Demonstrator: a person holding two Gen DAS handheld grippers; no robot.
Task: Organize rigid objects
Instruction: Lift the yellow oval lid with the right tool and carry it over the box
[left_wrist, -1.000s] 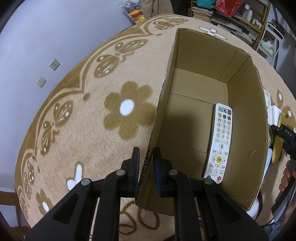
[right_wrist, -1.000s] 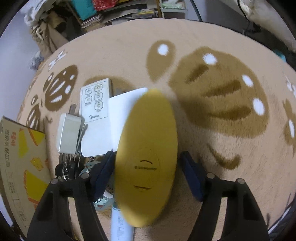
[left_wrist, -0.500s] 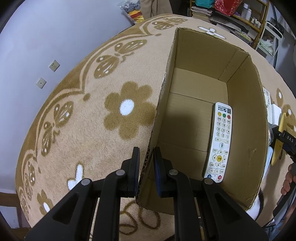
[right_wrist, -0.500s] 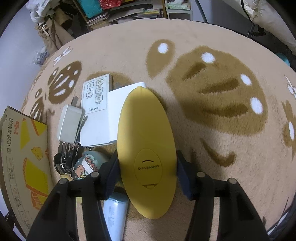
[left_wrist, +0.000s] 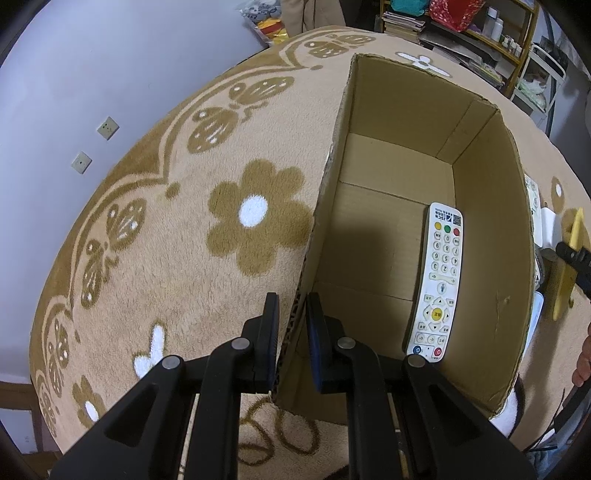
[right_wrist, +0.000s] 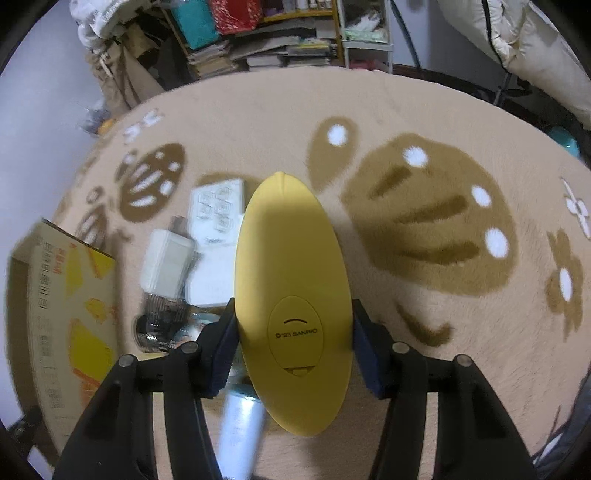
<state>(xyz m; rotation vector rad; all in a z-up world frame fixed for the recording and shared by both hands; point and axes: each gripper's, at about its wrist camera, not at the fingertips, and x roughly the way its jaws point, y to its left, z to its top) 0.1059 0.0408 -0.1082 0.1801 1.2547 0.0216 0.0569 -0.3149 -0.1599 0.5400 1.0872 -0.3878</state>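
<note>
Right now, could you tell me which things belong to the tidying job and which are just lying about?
Job:
- cardboard box, pinched by left gripper
- white remote inside it
- yellow oval device in right gripper
- white charger
- keys

Lying about:
- bookshelf
- wall sockets

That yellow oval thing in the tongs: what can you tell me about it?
The yellow oval thing looks like smooth, hard plastic, long and pointed at the far end. The side facing the camera has a small oval hatch with a tiny printed mark, perhaps a battery cover. The right tongs have just closed on its sides, pads pressing either edge. It hangs above the rug, over a heap of white gadgets. From the left camera it shows edge-on, thin, beside the cardboard box.
</note>
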